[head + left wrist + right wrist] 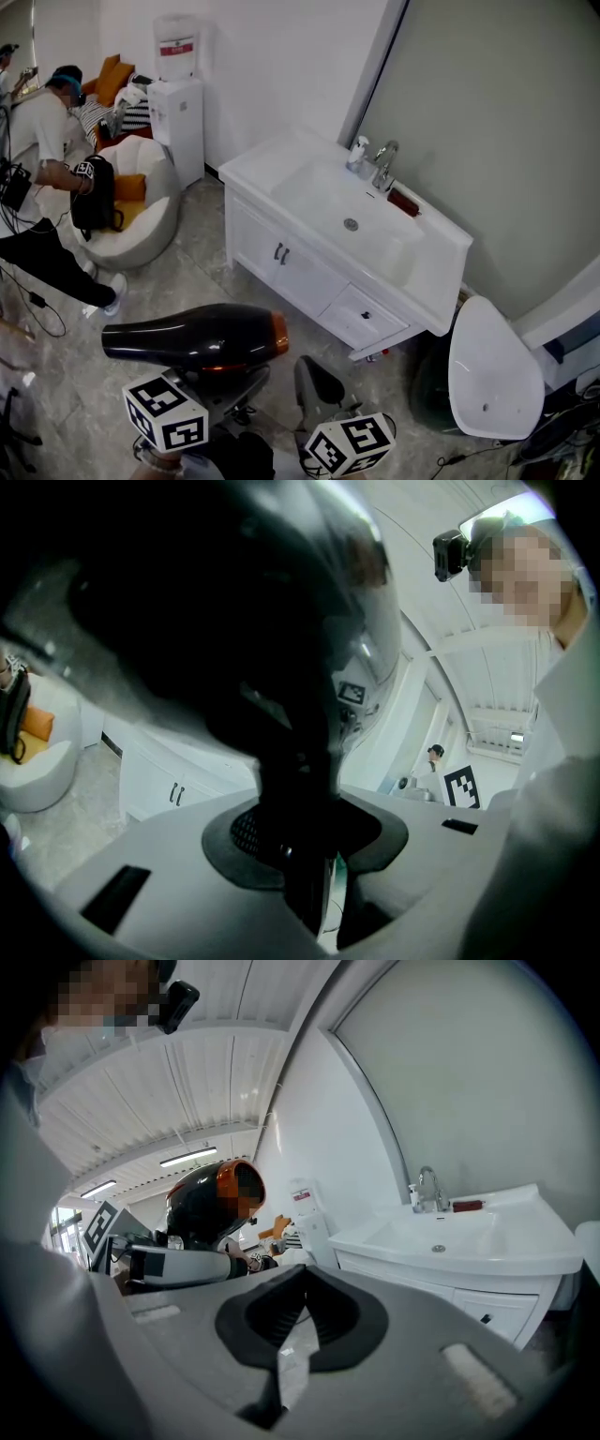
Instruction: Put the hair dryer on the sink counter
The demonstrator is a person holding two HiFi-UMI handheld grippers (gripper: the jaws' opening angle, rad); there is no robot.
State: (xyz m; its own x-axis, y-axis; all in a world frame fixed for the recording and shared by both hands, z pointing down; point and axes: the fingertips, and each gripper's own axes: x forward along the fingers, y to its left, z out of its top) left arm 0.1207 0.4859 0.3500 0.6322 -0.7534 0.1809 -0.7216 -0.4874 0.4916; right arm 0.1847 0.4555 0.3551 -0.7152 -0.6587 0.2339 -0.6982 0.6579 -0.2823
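1. My left gripper (298, 855) is clamped on the handle of the hair dryer (192, 337). Its black barrel lies level just above my jaws, with the narrow end to the left and the orange-ringed end to the right in the head view.
2. My right gripper (298, 1326) has its jaws pressed together with nothing between them. It hangs just beside the left one.
3. The dryer is in the air over the tiled floor (187, 272), well apart from the sink counter (255, 171), which stands ahead and to my right against the wall.
4. A faucet (384, 165), a small pump bottle (357, 155) and a dark red thing (403, 202) stand behind the basin.
5. Bare floor lies between me and the cabinet front.
6. Further left are a water dispenser (178, 103), a round white chair (150, 220) holding a black bag (94, 195), and a bending person (42, 141).
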